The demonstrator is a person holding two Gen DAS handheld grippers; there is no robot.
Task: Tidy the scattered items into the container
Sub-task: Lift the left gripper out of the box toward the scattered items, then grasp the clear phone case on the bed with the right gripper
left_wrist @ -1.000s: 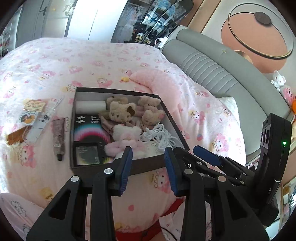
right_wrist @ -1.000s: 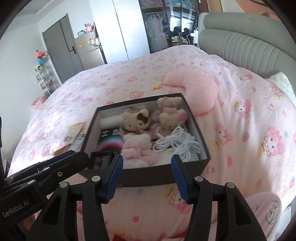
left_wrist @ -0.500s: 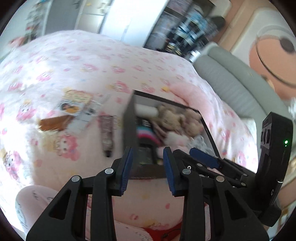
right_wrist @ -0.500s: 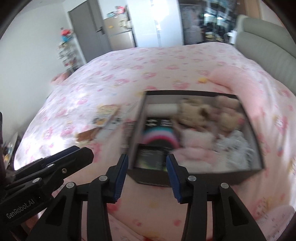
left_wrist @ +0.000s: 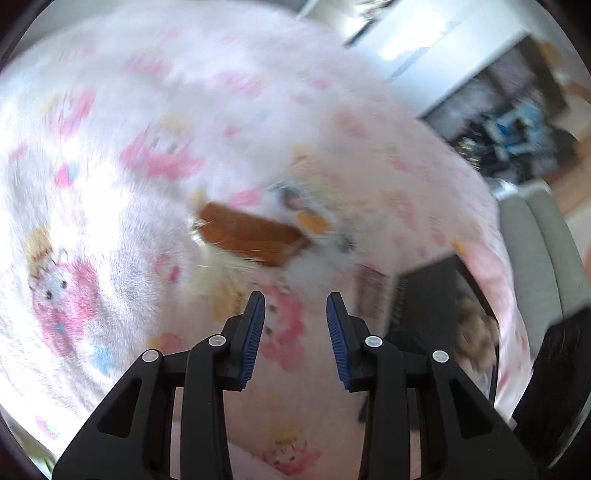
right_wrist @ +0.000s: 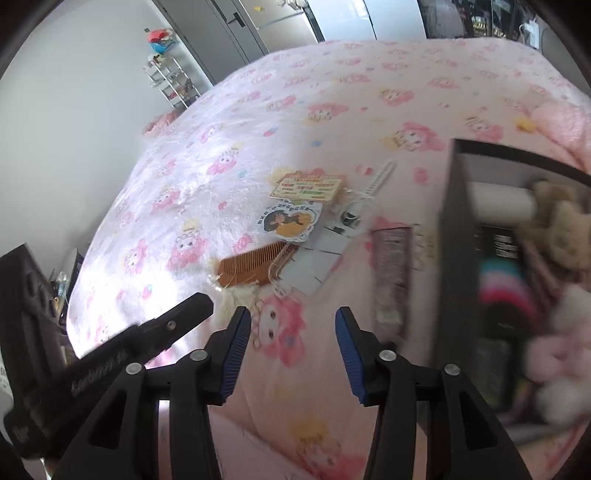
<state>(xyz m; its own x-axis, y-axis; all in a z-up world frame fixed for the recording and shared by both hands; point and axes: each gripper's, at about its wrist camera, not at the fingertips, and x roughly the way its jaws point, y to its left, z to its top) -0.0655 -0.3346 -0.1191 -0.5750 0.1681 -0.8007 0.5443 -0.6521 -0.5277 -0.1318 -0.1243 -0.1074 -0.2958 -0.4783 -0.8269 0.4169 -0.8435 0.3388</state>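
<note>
Lying ahead of both empty, parted hand-held grippers, left [left_wrist: 295,338] and right [right_wrist: 293,354], the brown comb [right_wrist: 255,266] is easily missed; plush bedspread [right_wrist: 207,147] could be pinched instead. The box [right_wrist: 452,258] sits rightward.

A home bedroom.
Pink cartoon-print bed [right_wrist: 332,110] fills the view; wardrobe doors [right_wrist: 288,22] at 12 o'clock, shelf rack [right_wrist: 171,79] at 10.

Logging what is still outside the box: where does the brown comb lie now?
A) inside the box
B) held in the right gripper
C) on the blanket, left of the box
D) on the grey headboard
C: the brown comb lies on the blanket, left of the box.
</note>
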